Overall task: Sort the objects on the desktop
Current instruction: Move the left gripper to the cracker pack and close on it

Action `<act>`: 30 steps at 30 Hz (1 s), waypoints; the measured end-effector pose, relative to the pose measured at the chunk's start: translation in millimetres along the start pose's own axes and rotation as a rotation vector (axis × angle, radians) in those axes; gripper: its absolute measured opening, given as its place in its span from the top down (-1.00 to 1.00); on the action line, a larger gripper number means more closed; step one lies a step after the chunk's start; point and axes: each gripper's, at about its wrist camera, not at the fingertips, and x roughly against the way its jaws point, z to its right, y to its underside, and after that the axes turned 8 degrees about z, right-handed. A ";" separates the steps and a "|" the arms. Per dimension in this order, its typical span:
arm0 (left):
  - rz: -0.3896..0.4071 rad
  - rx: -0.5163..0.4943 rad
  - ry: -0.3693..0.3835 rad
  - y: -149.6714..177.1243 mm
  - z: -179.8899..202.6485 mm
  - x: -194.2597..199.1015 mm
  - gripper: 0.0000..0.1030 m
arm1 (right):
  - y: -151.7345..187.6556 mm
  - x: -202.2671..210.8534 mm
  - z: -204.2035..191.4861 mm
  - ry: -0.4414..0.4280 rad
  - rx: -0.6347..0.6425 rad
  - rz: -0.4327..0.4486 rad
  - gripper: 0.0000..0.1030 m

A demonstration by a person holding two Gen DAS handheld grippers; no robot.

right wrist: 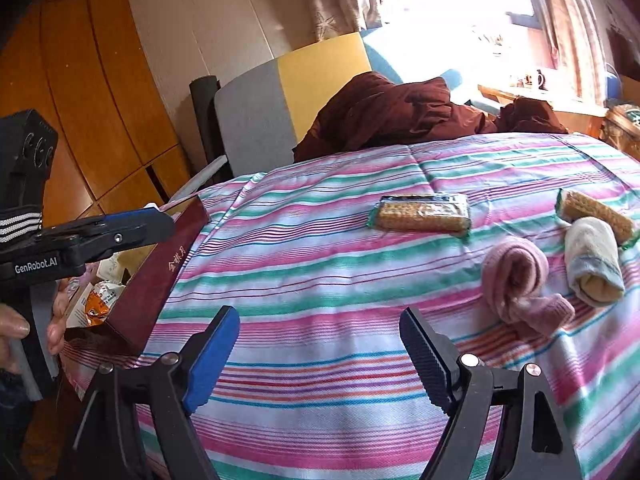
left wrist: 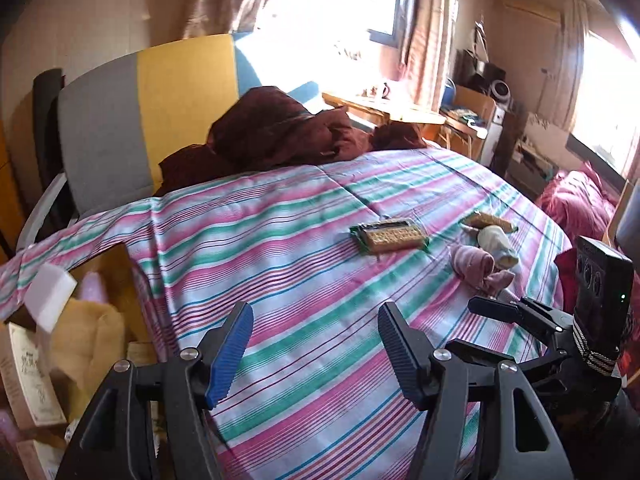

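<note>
Right wrist view: right claw [right wrist: 320, 354] spread, empty, above striped-cloth desk [right wrist: 320, 280]. Rolled pink sock [right wrist: 516, 276] ahead-right, nearest, long axis toward claw; cream sock roll [right wrist: 592, 260] beside it. Left claw [left wrist: 316, 346] spread, empty, farther off.

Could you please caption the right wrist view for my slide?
Open right gripper above striped cloth bearing two biscuit packs and two rolled socks.
</note>
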 end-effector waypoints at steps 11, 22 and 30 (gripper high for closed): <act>-0.117 -0.284 0.104 -30.6 64.8 -73.2 -0.38 | 17.1 0.1 20.8 0.019 -0.015 0.042 -0.62; -0.185 -0.433 0.189 -51.2 84.6 -139.8 -0.44 | 22.5 -10.7 28.5 -0.042 -0.035 0.050 -0.68; -0.228 -0.481 0.256 -61.4 90.7 -176.4 -0.51 | 23.2 -11.3 30.8 -0.092 -0.048 0.065 -0.75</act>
